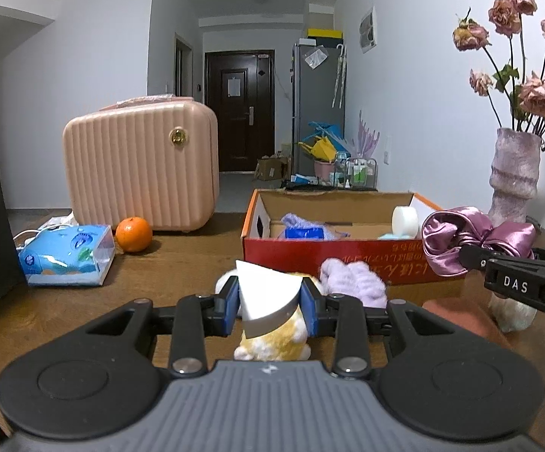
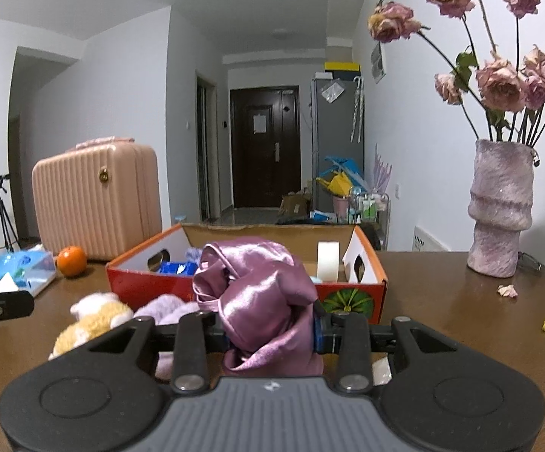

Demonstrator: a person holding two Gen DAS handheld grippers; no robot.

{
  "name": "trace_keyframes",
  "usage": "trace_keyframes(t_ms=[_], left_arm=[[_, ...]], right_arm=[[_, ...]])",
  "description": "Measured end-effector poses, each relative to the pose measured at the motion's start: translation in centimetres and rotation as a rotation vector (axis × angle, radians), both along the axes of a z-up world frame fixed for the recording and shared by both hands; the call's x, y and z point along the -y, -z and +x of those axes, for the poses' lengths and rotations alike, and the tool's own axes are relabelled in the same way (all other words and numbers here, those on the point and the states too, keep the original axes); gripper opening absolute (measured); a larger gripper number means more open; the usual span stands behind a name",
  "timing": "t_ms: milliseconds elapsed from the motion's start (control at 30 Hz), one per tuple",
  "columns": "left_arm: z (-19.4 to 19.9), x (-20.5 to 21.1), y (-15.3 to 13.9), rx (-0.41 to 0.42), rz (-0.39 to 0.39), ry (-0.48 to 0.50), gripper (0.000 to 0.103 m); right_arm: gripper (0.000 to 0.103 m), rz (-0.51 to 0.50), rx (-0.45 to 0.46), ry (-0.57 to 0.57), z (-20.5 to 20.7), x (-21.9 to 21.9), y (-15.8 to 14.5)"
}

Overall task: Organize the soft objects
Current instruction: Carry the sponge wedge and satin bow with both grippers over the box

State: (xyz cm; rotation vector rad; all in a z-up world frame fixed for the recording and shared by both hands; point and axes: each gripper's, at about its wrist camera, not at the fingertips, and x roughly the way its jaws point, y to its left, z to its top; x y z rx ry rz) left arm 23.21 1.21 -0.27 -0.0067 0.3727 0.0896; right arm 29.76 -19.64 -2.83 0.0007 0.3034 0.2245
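A white wedge sponge (image 1: pixel 267 295) is pinched in the left gripper (image 1: pixel 270 301), low in the frame's centre; a purple satin scrunchie (image 2: pixel 261 297) is clamped in the right gripper (image 2: pixel 272 333). Some items are already in the red box (image 1: pixel 332 252) behind. A plush toy (image 2: pixel 91 318) and lilac cloth (image 1: pixel 355 282) are left on the counter (image 2: pixel 461 309).

On your brown wooden bench (image 2: pixel 442 301), take the red cardboard box (image 1: pixel 332 260) as landmark. Left of it stand the orange (image 1: pixel 133 234), tissue pack (image 1: pixel 67 256) and pink case (image 1: pixel 140 165); right, the vase (image 2: pixel 500 211); in front, a lilac fluffy cloth (image 1: pixel 355 282).
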Motion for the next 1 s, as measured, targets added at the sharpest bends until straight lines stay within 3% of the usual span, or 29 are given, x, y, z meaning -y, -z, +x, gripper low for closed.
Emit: trace_keyframes(t_ms=[1000], left_arm=[[7.3, 3.7, -2.4, 0.073, -0.053, -0.004, 0.034]], right_arm=[[0.035, 0.042, 0.088, 0.019, 4.3, 1.1, -2.3]])
